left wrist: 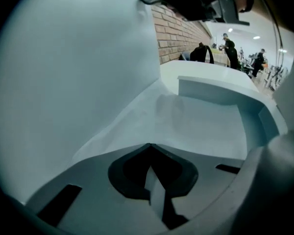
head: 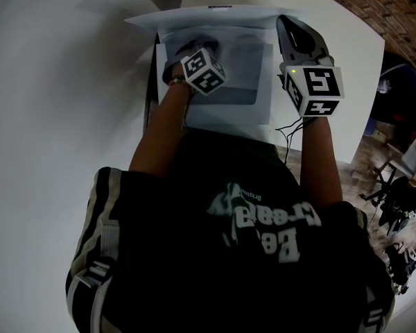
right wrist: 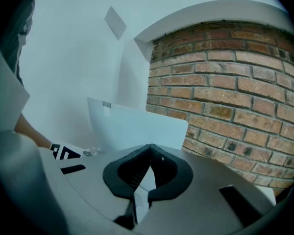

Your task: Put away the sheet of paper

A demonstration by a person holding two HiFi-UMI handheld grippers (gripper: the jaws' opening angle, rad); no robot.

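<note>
The left gripper (left wrist: 150,146) had its jaws closed, with the tips down at the sheet of paper (left wrist: 186,126). The sheet spread just ahead of them inside the white tray (left wrist: 210,89) (whether the pads pinched it I could not tell). The right gripper (right wrist: 150,147) was likewise closed. The tray's upright back panel stood just beyond its tips, and a brick wall (right wrist: 225,92) rose farther ahead to the right.

Paper (head: 222,113) and surface (head: 55,82) are showing white; brick wall (head: 395,12) at 2 o'clock is showing red-brown.
</note>
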